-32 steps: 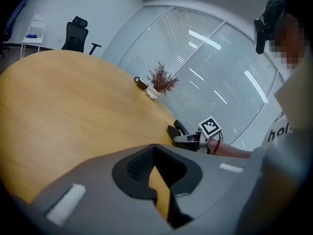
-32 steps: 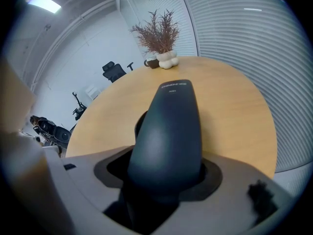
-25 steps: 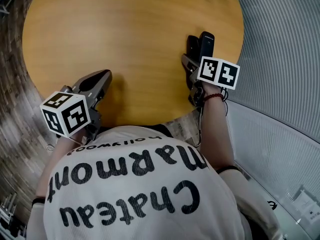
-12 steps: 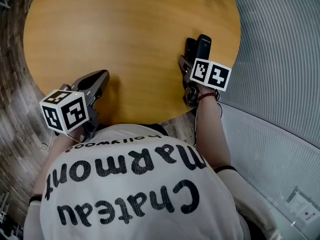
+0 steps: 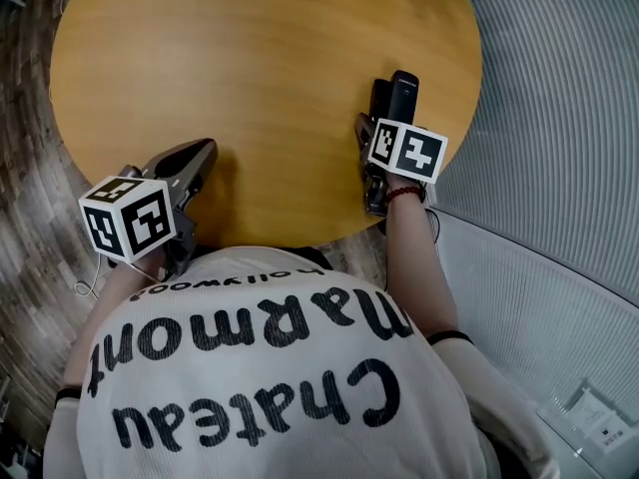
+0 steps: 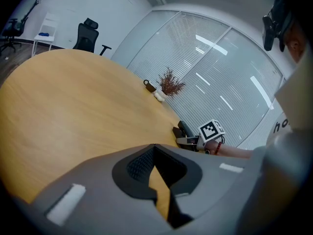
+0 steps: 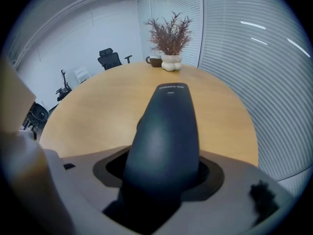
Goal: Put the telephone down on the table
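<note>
Right gripper [image 7: 164,173] is clamped on the smooth, matte black plastic telephone handset [image 7: 167,116], whose rounded end pokes forward over the round wood-grain tabletop [image 7: 93,116] near its right edge. I'd lower it flat and gently before releasing, since that curved shell could roll. Left gripper [image 6: 155,168] is closed, empty, at the near edge.

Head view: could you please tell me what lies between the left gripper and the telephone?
Only bare wooden table lies between the left gripper and the telephone; the head view shows this stretch plainly.
</note>
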Demonstrator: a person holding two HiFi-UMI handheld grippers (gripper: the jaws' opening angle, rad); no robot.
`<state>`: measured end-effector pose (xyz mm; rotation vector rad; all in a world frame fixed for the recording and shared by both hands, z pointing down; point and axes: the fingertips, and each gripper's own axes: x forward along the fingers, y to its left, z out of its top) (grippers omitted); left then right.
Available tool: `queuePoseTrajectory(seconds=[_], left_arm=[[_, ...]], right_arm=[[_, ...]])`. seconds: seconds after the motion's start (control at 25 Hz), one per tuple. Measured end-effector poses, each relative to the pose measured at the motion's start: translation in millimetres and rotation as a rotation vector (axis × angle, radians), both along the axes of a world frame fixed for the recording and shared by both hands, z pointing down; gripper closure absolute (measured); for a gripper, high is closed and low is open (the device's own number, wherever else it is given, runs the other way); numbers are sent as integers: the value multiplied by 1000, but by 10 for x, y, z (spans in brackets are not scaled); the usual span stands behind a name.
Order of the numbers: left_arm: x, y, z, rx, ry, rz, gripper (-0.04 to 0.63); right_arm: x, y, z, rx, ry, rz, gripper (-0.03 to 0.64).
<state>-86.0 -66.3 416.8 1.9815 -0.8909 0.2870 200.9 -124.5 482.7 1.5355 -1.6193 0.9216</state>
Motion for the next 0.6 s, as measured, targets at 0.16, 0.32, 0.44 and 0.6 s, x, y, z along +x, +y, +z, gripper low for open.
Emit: queuePoseTrajectory(seconds=[0.16, 0.32, 0.44, 0.6], left_arm=[[-8, -1, 9, 6, -7, -3, 591], [-12, 4, 29, 2, -10, -6, 591], [-23, 11, 44, 1, -14, -5, 591], [-22, 9, 24, 5, -22, 0, 591]], right_arm=[[10, 3, -3, 16, 25, -15, 319], [18, -13, 0, 26, 41, -24, 319], [16, -24, 18, 20, 25, -22, 319], [25, -40, 3, 12, 38, -16, 318]])
